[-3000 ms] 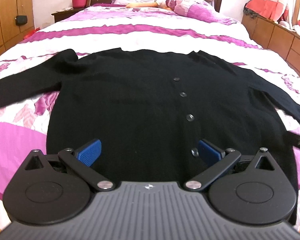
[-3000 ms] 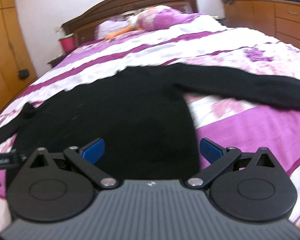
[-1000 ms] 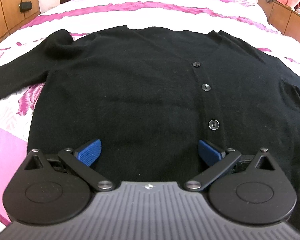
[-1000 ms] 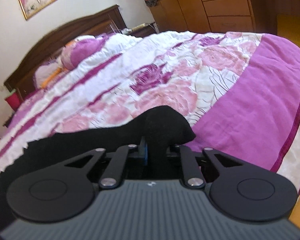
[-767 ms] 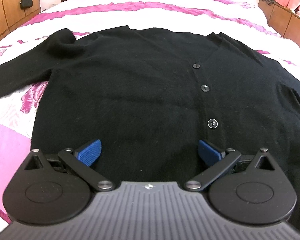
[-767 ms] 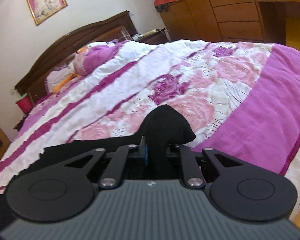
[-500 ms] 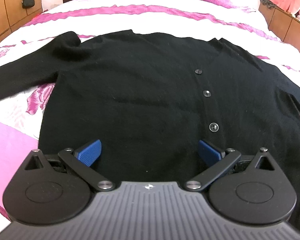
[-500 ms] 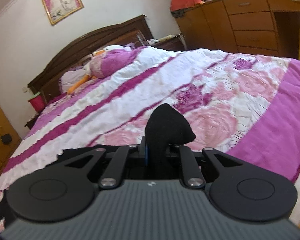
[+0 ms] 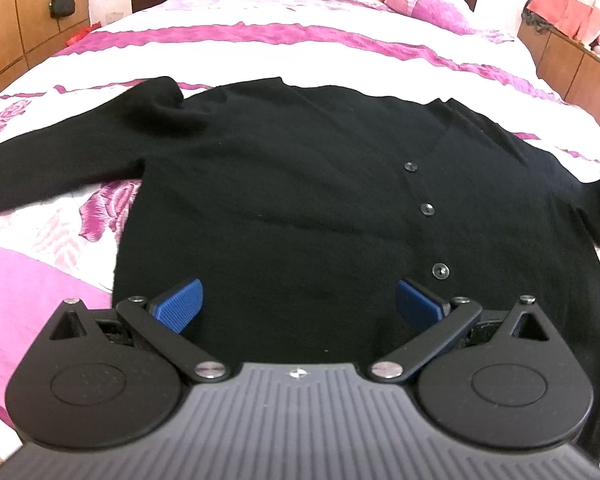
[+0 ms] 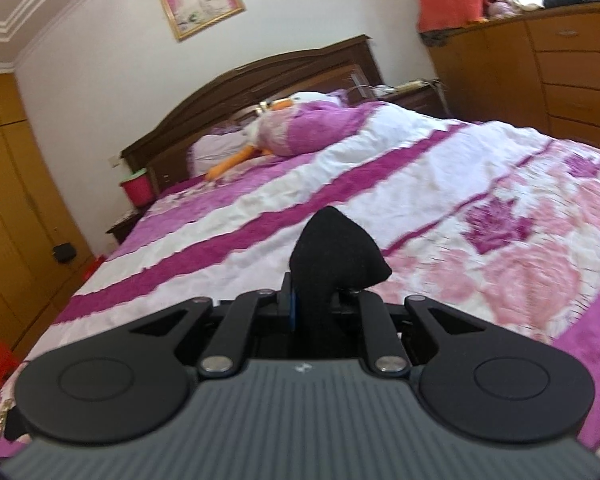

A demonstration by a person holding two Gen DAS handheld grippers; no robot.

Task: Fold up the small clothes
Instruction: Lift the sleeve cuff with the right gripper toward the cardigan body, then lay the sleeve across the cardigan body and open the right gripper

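Left wrist view: the bed (image 9: 300,52) fills the frame, the black cardigan (image 9: 300,200) lies flat at centre, the left gripper (image 9: 298,300) hovers released at bottom, while the right gripper (image 10: 314,304) clamps the cardigan's sleeve end (image 10: 336,252).

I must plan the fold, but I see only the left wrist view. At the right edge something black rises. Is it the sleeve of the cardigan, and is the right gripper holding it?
Observer: Yes. The right gripper is shut on the sleeve end, which sticks up between its fingers.
Operator: Is the sleeve end over the cardigan body?
Observer: The right wrist view shows only the bedspread beyond it, no cardigan body.
Operator: Is anything in its way ahead?
Observer: Only a pink pillow far off, by the headboard.
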